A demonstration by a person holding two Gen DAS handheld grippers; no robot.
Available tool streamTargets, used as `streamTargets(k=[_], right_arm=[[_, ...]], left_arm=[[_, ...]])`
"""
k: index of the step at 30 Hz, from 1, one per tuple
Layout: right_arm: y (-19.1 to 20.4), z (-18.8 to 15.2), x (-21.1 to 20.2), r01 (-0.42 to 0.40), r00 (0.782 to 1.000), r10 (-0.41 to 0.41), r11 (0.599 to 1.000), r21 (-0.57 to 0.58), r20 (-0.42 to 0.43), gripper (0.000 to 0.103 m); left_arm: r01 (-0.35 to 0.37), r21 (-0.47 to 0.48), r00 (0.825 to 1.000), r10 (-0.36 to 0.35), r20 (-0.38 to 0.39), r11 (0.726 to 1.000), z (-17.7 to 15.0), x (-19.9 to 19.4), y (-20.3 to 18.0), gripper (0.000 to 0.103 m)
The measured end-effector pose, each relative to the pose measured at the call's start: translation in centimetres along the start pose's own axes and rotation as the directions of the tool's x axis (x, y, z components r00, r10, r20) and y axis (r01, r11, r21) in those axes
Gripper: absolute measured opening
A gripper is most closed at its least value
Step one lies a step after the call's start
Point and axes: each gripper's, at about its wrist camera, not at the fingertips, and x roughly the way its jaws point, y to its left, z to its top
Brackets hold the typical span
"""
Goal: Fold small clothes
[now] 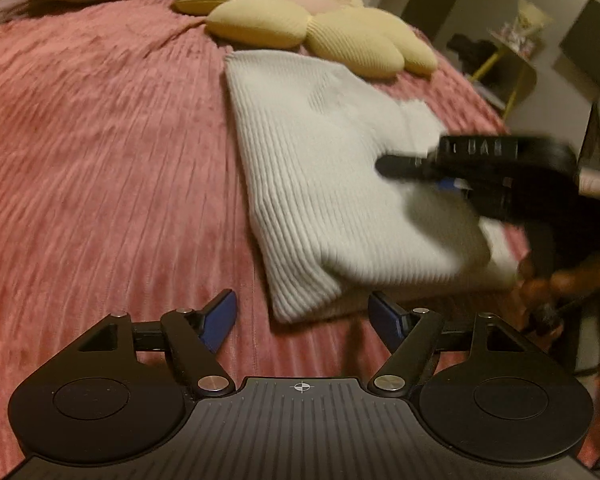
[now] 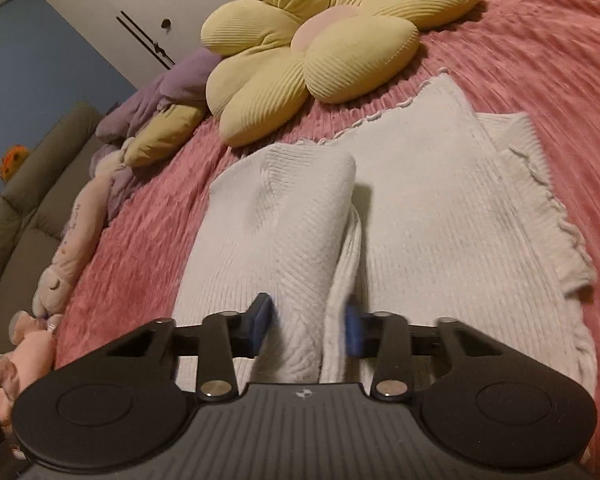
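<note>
A white ribbed knit garment [image 1: 320, 168] lies partly folded on the pink bedspread [image 1: 100, 160]. In the left wrist view my left gripper [image 1: 302, 304] stands open at the garment's near corner, and its blue pads touch nothing. My right gripper [image 1: 384, 168] shows as a blur over the garment's right side, held by a person's hand [image 1: 596, 184]. In the right wrist view the right gripper [image 2: 308, 324] is shut on a raised fold of the garment [image 2: 440, 208], with cloth filling the gap between its blue pads. A folded-over flap lies to the left of that fold.
A yellow flower cushion [image 2: 320, 44] lies just beyond the garment, also seen as the cushion [image 1: 300, 28]. Plush toys [image 2: 60, 248] line the bed's left edge beside a grey sofa [image 2: 20, 200]. A yellow side table [image 1: 512, 68] stands off the bed's right edge.
</note>
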Motion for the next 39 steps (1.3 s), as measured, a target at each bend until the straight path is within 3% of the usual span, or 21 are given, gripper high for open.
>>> streamTargets(k=[4,6,9,11,13,14,16,17,18,22,26,31,33,34,35,36,37,38,39], right_arm=[[2.9,0.0,-2.3,0.113,0.987,-0.087,0.973,-0.201,0.133,0.020],[3.8,-0.2,-4.1,0.199,0.963,-0.136,0.941,-0.275,0.232,0.019],[3.6,-0.7,-6.1,0.362,0.903,-0.243,0.875,-0.321,0.354,0.019],[2.3,-0.8,-6.0,0.435,0.878,-0.321,0.844,-0.313,0.354,0.019],[0.6,-0.9,-5.1,0.460,0.879,-0.384,0.837,-0.295,0.282,0.023],[-0.4,-0.9,-5.3,0.439,0.892,-0.382,0.860,-0.259,0.242,0.026],[-2.0,-1.4,-7.7,0.344,0.919,-0.302,0.928,-0.141,0.255,0.030],[-2.6,-1.9,-8.9,0.316,0.921,-0.285,0.945,-0.084,0.265,0.036],[-3.4,-2.5,-10.1,0.289,0.923,-0.272,0.957,-0.025,0.274,0.042],[-6.8,-5.6,-13.6,0.103,0.957,-0.151,0.975,0.196,0.249,0.044],[-9.2,-7.7,-13.5,-0.110,0.977,0.027,0.916,0.386,0.213,0.044],[-10.2,-8.2,-10.3,-0.235,0.969,0.147,0.796,0.558,0.199,0.044],[-9.9,-7.8,-9.5,-0.255,0.964,0.156,0.775,0.578,0.216,0.032],[-9.6,-7.6,-9.1,-0.250,0.965,0.151,0.780,0.573,0.214,0.026],[-9.3,-7.3,-8.9,-0.231,0.970,0.139,0.795,0.561,0.201,0.015],[-8.7,-6.9,-8.9,-0.190,0.977,0.106,0.828,0.527,0.185,0.010],[-7.5,-6.3,-9.3,-0.124,0.982,0.045,0.890,0.440,0.184,0.009],[-6.3,-5.7,-9.8,-0.053,0.977,-0.020,0.942,0.333,0.211,0.008],[-5.3,-5.5,-10.5,0.002,0.967,-0.065,0.968,0.249,0.245,0.008]], left_arm=[[-0.057,0.020,0.998,0.057,0.000,0.998,0.0,0.7,-0.8,0.073],[-0.066,-0.003,0.998,0.066,0.002,0.998,0.3,0.8,-0.9,0.073],[-0.067,-0.029,0.998,0.067,0.003,0.997,0.5,1.0,-1.0,0.074],[-0.075,-0.021,0.997,0.075,0.004,0.997,0.6,1.3,-1.6,0.074],[-0.083,-0.009,0.996,0.083,0.008,0.996,0.4,1.3,-2.2,0.072],[-0.079,-0.007,0.997,0.079,0.011,0.997,0.3,1.2,-2.2,0.072],[-0.065,-0.018,0.998,0.066,0.015,0.998,0.2,1.0,-2.1,0.072],[-0.058,-0.028,0.998,0.058,0.015,0.998,0.1,0.9,-1.9,0.072],[-0.052,-0.040,0.999,0.053,0.015,0.998,0.1,0.9,-1.7,0.072],[-0.052,-0.075,0.998,0.054,0.024,0.996,0.2,0.7,-1.7,0.072],[-0.053,-0.097,0.998,0.056,0.029,0.994,0.0,0.8,-2.1,0.072],[-0.036,-0.079,0.998,0.040,0.042,0.996,-0.2,0.7,-2.6,0.071],[-0.047,-0.081,0.998,0.051,0.041,0.996,-0.1,0.8,-2.7,0.068],[-0.046,-0.090,0.998,0.050,0.041,0.995,0.0,0.7,-2.6,0.067],[-0.042,-0.102,0.998,0.047,0.042,0.994,0.1,0.7,-2.4,0.067],[-0.040,-0.109,0.998,0.045,0.041,0.993,0.1,0.6,-2.3,0.067],[-0.041,-0.113,0.998,0.046,0.042,0.993,0.2,0.6,-2.1,0.067],[-0.048,-0.114,0.998,0.053,0.043,0.992,0.2,0.5,-1.9,0.067],[-0.055,-0.115,0.997,0.060,0.043,0.992,0.2,0.5,-1.7,0.067]])
